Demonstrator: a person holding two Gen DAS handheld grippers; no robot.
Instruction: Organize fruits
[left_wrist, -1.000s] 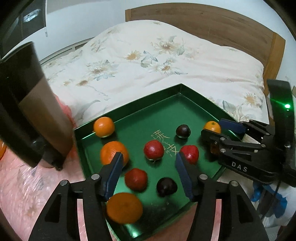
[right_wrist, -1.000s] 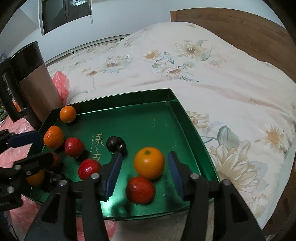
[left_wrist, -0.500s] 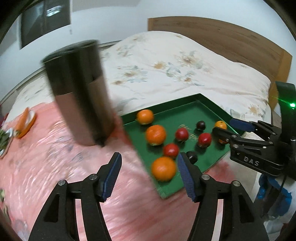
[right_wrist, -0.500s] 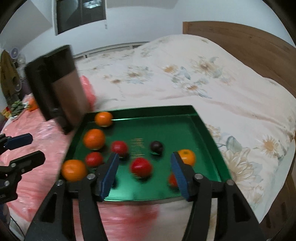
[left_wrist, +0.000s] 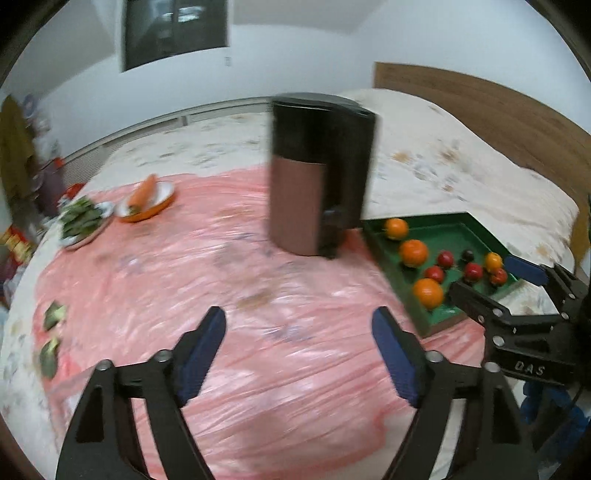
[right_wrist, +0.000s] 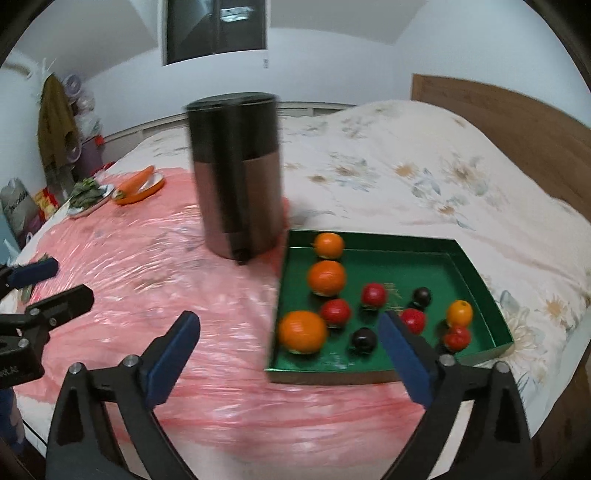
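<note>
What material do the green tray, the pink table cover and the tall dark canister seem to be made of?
Green tray: probably coated cardboard or thin metal, glossy; its walls throw bright reflections.
Pink table cover: thin plastic film, shiny; it lies in fine wrinkles that catch white glints.
Tall dark canister: looks like metal or hard plastic, with a smooth black upper part and a satin copper-brown band. Motion blur leaves this open.

Glossy green tray (right_wrist: 476, 273); crinkled shiny pink plastic sheet (left_wrist: 229, 295); matt wood headboard (right_wrist: 517, 122); cloth floral quilt (right_wrist: 424, 184)
</note>
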